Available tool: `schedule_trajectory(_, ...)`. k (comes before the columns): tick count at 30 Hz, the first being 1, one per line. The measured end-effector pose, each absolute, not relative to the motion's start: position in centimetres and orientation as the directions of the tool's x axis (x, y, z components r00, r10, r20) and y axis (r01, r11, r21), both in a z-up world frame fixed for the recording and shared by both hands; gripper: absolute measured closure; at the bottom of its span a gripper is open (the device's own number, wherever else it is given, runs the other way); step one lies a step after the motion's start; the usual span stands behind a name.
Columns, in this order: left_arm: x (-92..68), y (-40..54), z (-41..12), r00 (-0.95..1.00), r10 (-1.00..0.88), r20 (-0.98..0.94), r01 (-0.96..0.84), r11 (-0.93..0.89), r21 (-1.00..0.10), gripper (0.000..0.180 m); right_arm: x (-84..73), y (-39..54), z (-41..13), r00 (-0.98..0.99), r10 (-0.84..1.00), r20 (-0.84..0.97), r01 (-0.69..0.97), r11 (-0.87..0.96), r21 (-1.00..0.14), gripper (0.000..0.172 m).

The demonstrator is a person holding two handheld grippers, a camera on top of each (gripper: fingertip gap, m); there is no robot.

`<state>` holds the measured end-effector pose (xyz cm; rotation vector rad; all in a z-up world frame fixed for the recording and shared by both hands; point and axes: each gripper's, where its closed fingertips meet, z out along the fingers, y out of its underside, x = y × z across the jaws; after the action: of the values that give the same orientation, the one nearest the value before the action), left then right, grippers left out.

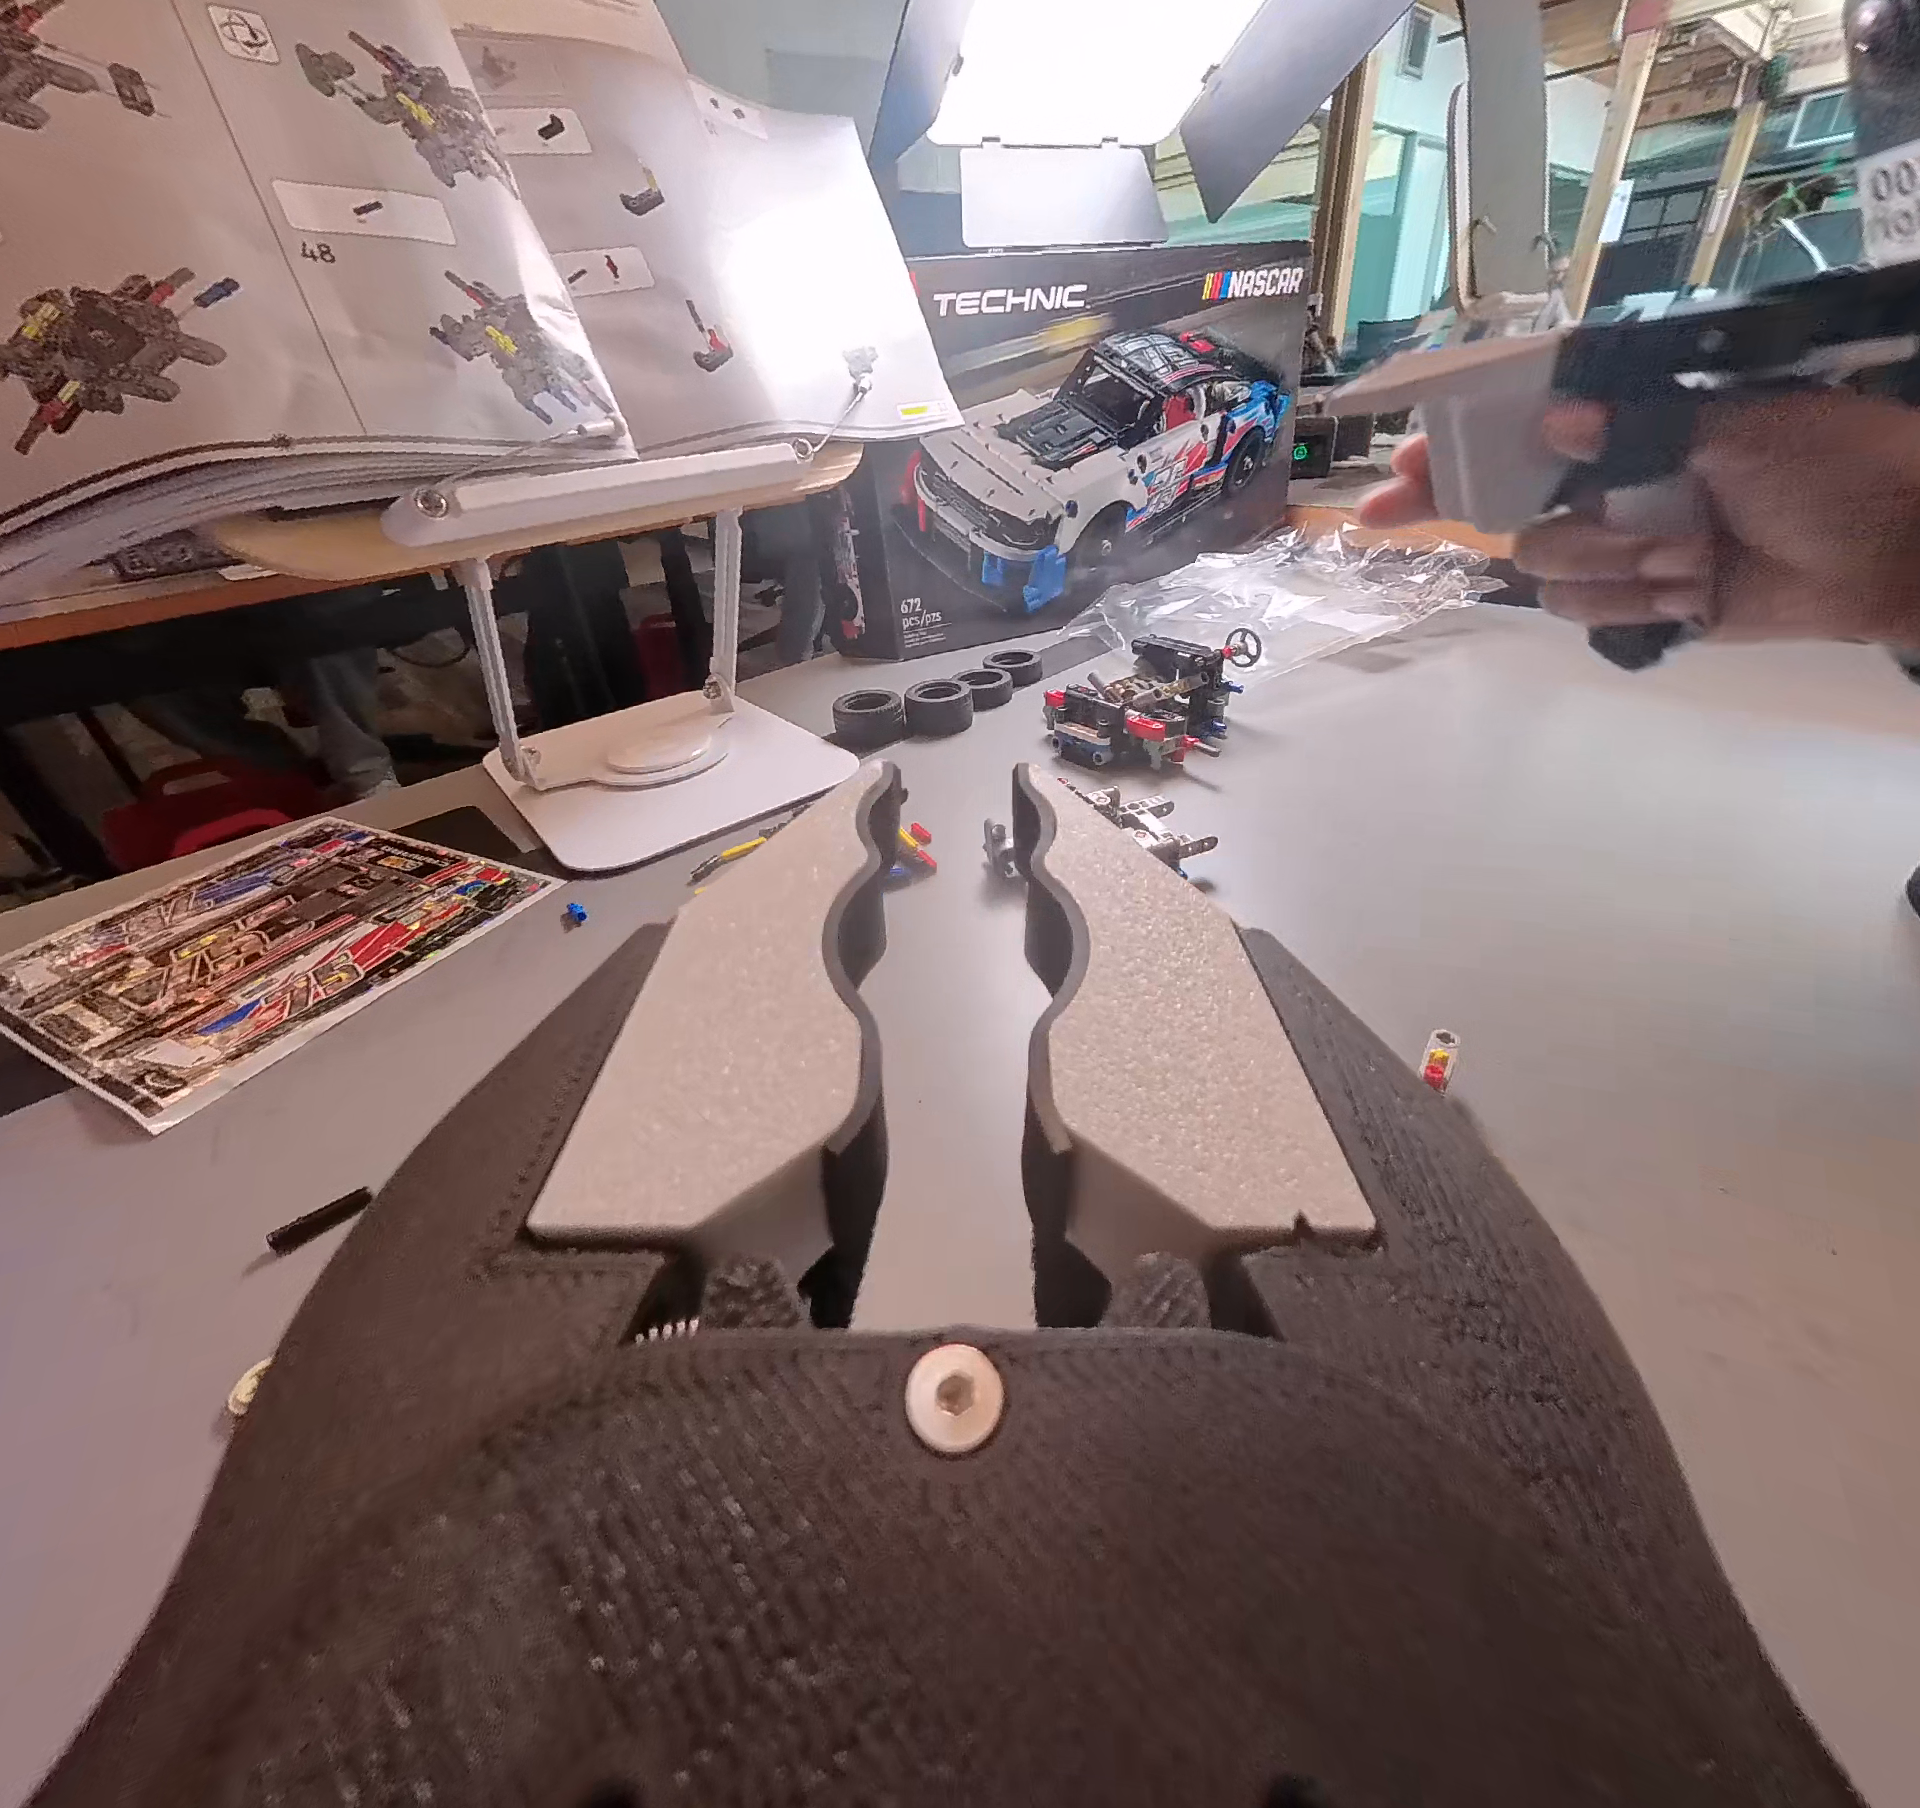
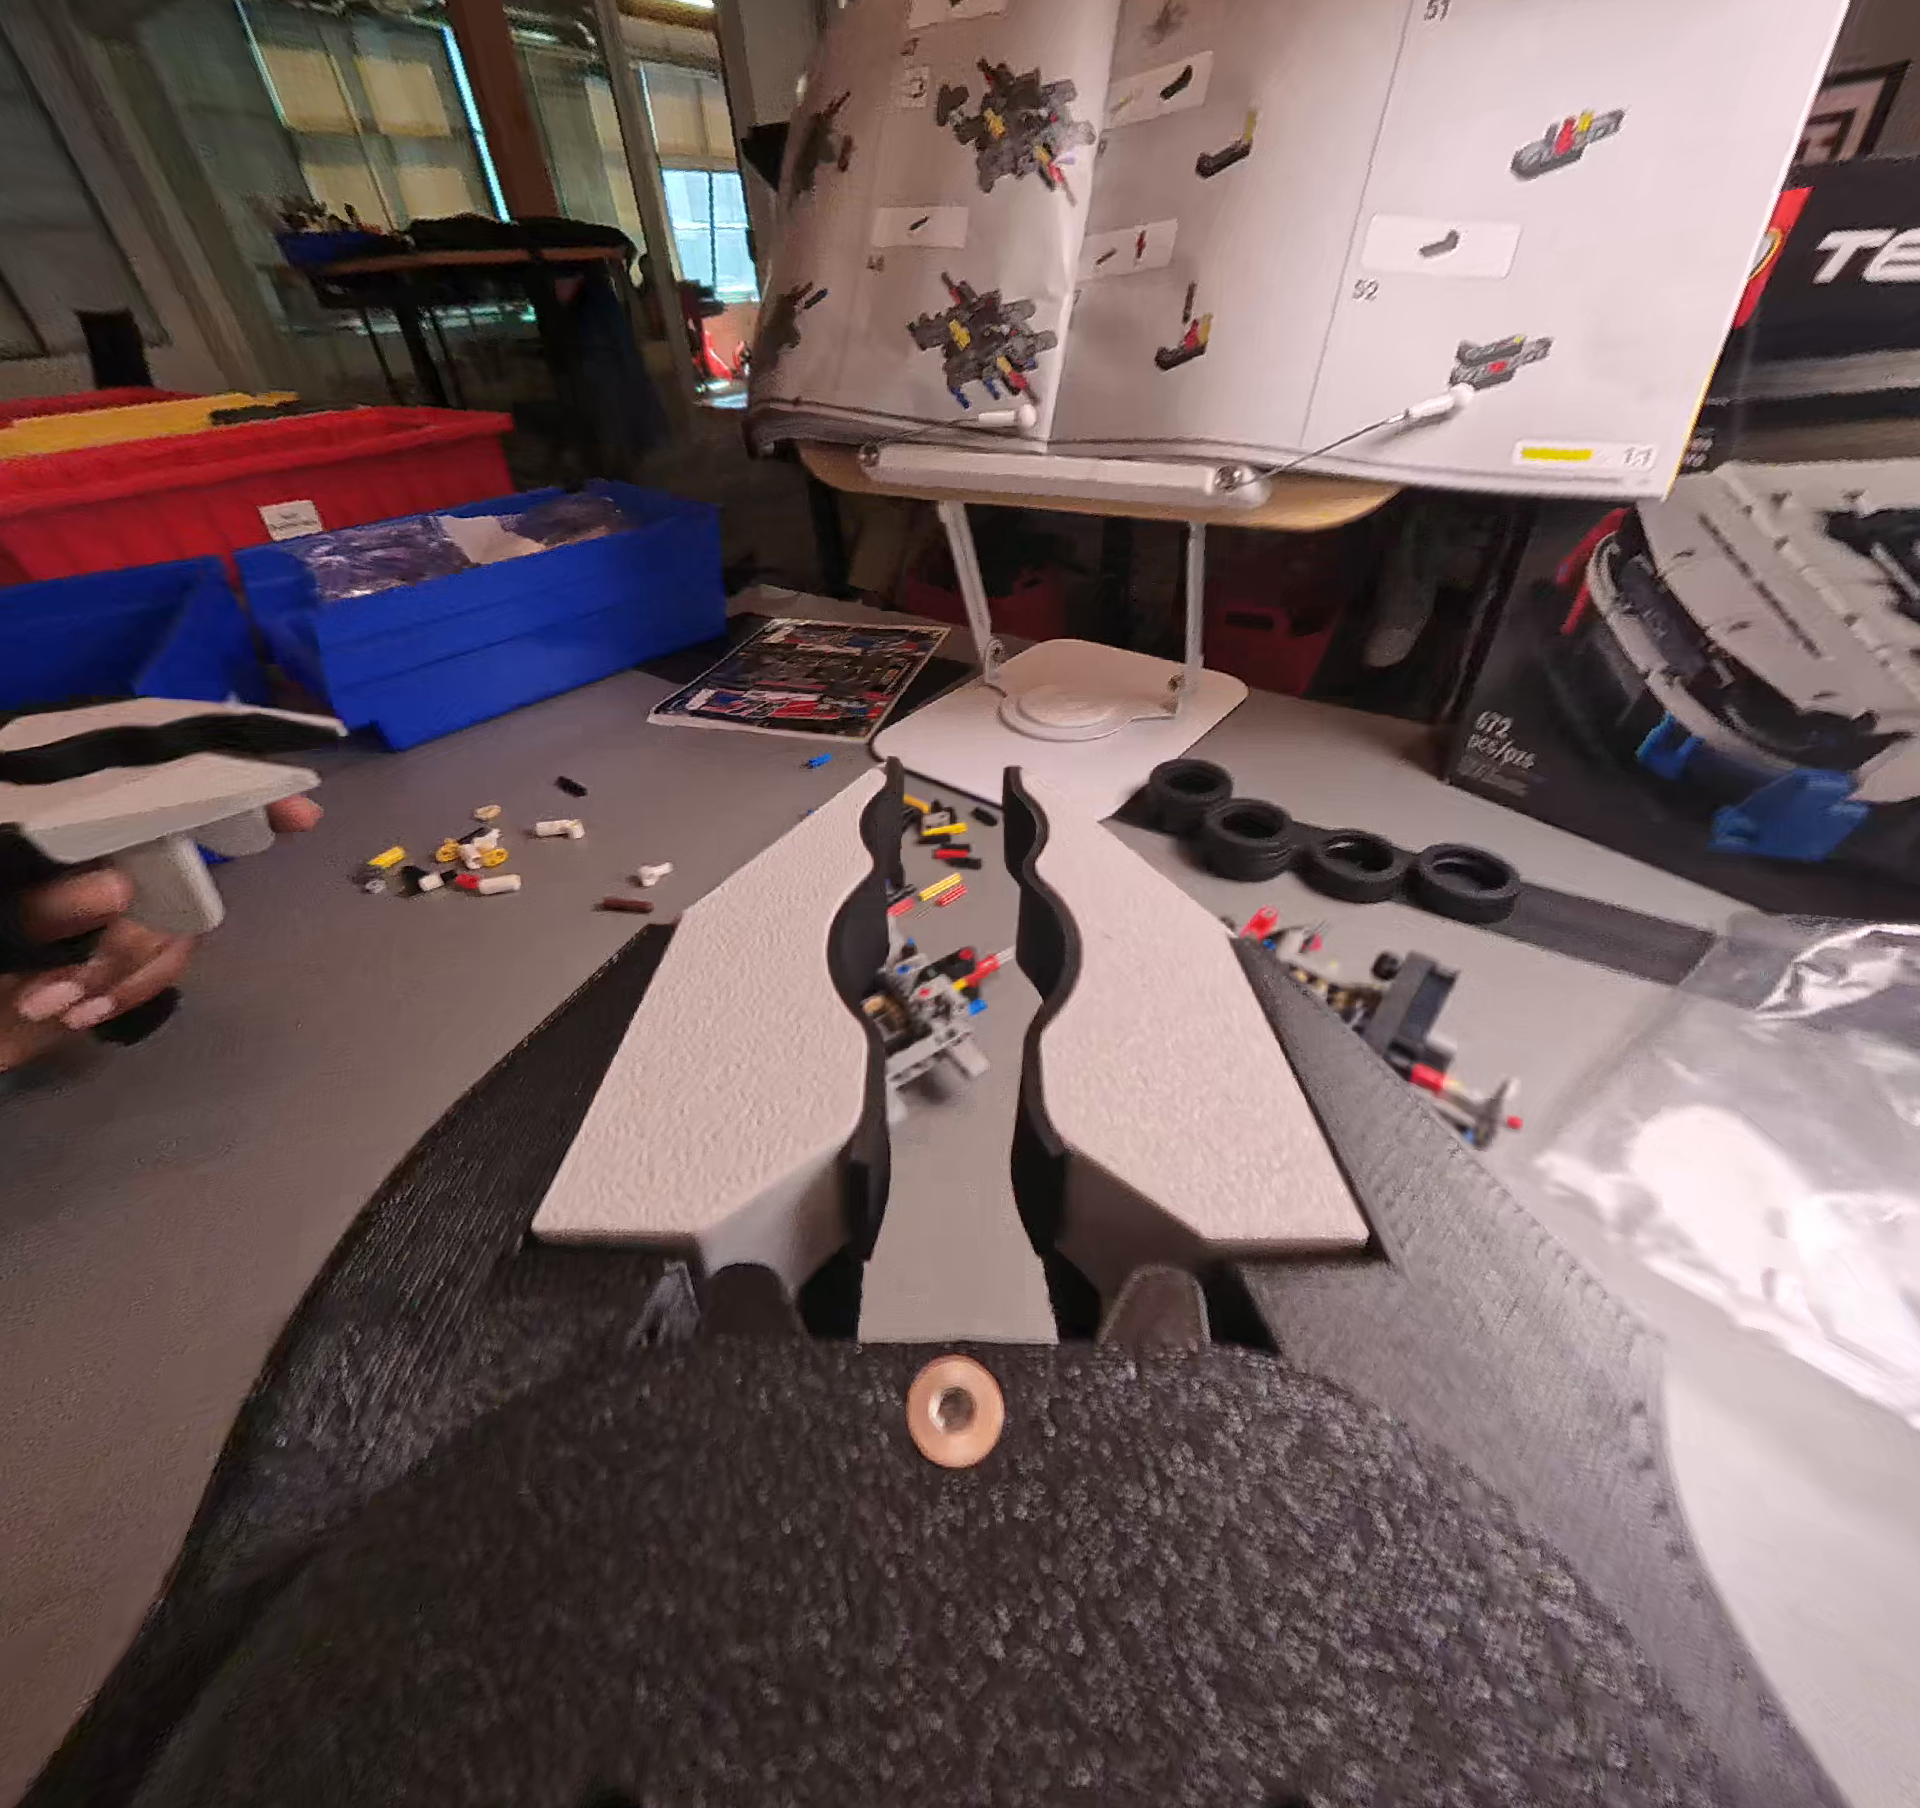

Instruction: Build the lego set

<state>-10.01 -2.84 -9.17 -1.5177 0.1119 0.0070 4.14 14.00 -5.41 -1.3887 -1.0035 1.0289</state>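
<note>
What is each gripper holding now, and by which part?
Nothing. The left gripper and the right gripper both hang open above the table, over loose parts.

Left gripper [image 1: 951, 802] low over table [image 1: 1507, 927], loose pins [image 1: 912, 846] just ahead between its fingertips, half-built chassis [image 1: 1143, 704] ahead-right, row of tyres [image 1: 935, 696] ahead, box [image 1: 1091, 449] behind them, book stand [image 1: 644, 761] ahead-left, sticker sheet [image 1: 249, 937] left, right gripper [image 1: 1455, 408] far right, raised

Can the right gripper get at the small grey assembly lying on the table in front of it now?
Probably yes. The right gripper is open and empty, and the small grey assembly lies on the bare table below its fingers, with nothing over it.
</note>
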Motion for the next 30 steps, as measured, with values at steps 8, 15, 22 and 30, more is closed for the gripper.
schedule_trajectory(8, -10.2, -2.7, -9.6, 0.994, -0.052, -0.092, -0.09, 0.038, -0.995, 0.161, 3.5, 9.6, -10.6, 0.221, 0.974, -0.06, -0.001, -0.061, -0.998, 0.156)
schedule_trajectory(15, -9.6, -2.9, -9.1, 0.992, -0.079, -0.101, -0.097, 0.053, -0.994, 0.161, 4.1, 9.2, -9.9, 0.204, 0.979, -0.006, -0.037, 0.001, -0.999, 0.158)
schedule_trajectory(22, -9.9, -2.3, -10.4, 0.992, -0.066, -0.111, -0.112, 0.0, -0.994, 0.162, 4.7, 8.8, -9.0, 0.191, 0.981, 0.017, -0.057, 0.029, -0.998, 0.159)
schedule_trajectory(30, -13.9, -4.3, -5.9, 0.982, 0.106, -0.156, -0.162, 0.045, -0.986, 0.16, 5.1, 9.7, -9.2, 0.22, 0.975, -0.005, -0.052, 0.006, -0.999, 0.159)
